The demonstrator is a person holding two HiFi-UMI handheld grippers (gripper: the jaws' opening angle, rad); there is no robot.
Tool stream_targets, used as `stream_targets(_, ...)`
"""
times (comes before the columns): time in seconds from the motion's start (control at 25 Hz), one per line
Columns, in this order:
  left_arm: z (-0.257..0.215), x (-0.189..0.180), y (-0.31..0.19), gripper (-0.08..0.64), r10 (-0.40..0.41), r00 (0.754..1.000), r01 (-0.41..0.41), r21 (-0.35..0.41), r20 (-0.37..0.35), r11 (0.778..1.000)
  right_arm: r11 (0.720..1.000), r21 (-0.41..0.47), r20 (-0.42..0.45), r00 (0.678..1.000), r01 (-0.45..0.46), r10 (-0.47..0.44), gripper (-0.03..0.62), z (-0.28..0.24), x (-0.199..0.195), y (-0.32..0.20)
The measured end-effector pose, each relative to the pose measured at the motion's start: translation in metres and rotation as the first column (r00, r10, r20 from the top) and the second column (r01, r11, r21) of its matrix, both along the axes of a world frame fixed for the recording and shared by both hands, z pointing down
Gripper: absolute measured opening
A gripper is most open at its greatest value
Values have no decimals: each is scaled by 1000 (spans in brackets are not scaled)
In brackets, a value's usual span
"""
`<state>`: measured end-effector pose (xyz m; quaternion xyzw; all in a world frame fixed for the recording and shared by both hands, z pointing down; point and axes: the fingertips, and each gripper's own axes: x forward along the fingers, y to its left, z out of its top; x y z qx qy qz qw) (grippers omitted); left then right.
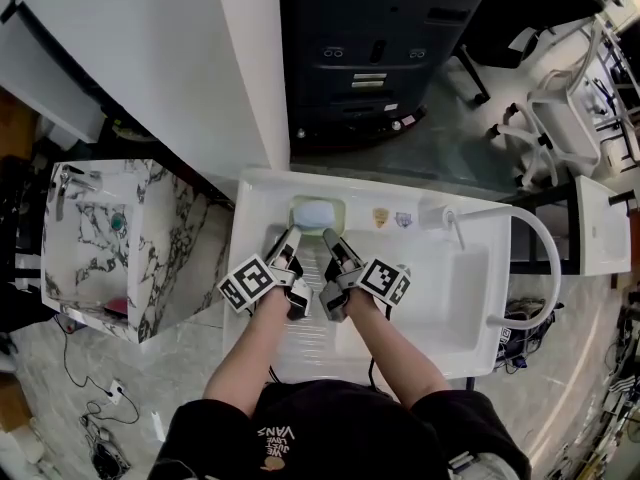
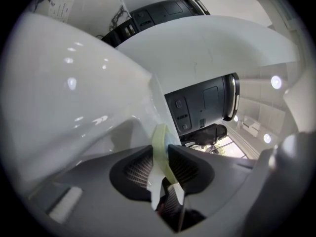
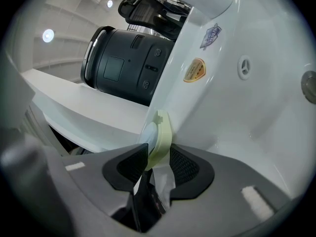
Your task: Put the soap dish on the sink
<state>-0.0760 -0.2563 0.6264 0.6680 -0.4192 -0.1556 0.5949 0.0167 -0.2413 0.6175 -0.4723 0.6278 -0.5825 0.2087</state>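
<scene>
The pale green soap dish holds a blue soap and rests on the back ledge of the white sink. Both grippers reach its near edge from my side. My left gripper is at the dish's left near corner; in the left gripper view the dish's thin rim is pinched between the pads of the left gripper. My right gripper is at the right near corner. In the right gripper view the dish rim stands between the pads of the right gripper, slightly loose on its left side.
A faucet with a curved white hose stands right of the dish, past two stickers. The sink basin lies right of my arms. A marble washstand stands to the left, a dark machine behind the sink.
</scene>
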Motion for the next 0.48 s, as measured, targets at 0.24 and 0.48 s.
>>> stream_targets(0.24, 4, 0, 0, 137, -25, 1000, 25, -22, -18, 999, 1000, 2, -24, 1000, 3, -3, 150, -1, 8, 6)
stream_targets(0.48, 5, -2, -3, 137, -53, 998, 52, -23, -32, 998, 996, 13, -194, 978, 85, -81, 155, -1, 11, 22)
